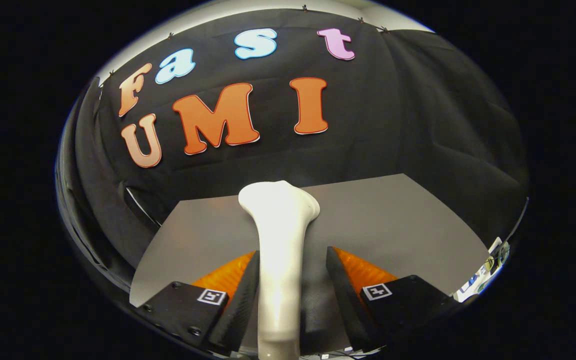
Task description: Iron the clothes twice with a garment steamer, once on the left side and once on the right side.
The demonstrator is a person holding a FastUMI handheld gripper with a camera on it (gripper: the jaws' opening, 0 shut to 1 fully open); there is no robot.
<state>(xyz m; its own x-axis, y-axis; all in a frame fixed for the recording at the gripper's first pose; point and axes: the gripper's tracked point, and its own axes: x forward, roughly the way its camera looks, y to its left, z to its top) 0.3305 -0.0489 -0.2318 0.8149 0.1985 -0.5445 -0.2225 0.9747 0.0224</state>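
I saw a flat grey tabletop (393,225) spread ahead of the claw. A white plastic garment steamer (279,235) stood between the fingers, its flared head beyond their tips. The claw (293,260) touched it leftward; a gap showed rightward, so I couldn't tell its grip.

Grey table (393,220) before the black cloth wall (418,125), small clutter (488,270) past its corner.

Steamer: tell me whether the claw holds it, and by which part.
Cannot be told: the steamer has its handle between the fingers of the claw, touching one, with a gap at the other.
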